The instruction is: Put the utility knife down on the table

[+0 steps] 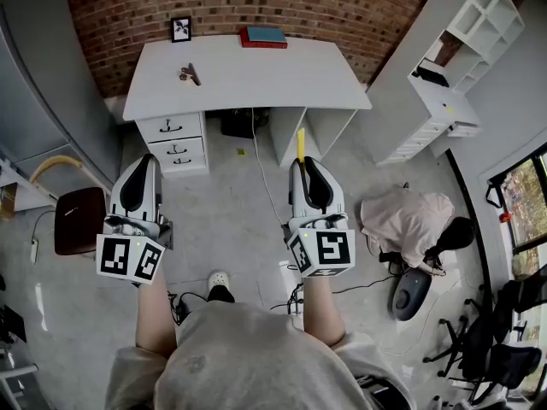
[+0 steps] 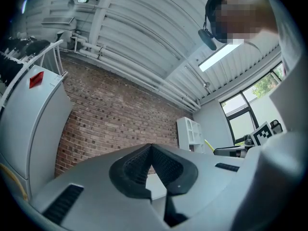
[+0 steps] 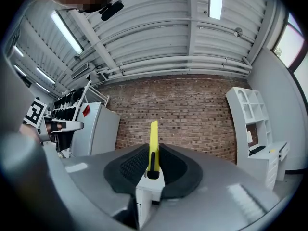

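A yellow utility knife [image 3: 153,146] stands upright between the pads of my right gripper [image 3: 153,163], which is shut on it. In the head view the knife [image 1: 300,143] sticks out past the right gripper [image 1: 308,173], short of the white desk [image 1: 282,79]. My left gripper [image 1: 144,173] is held level beside it, to the left, over the floor. Its jaws meet at the tips in the left gripper view, with nothing between them [image 2: 151,162].
On the desk lie a red and teal book [image 1: 263,37], a small picture frame [image 1: 180,29] and a small brown object [image 1: 190,74]. A white shelf unit [image 1: 457,67] stands right. A dark stool [image 1: 79,219], cables and office chairs [image 1: 496,348] surround me on the floor.
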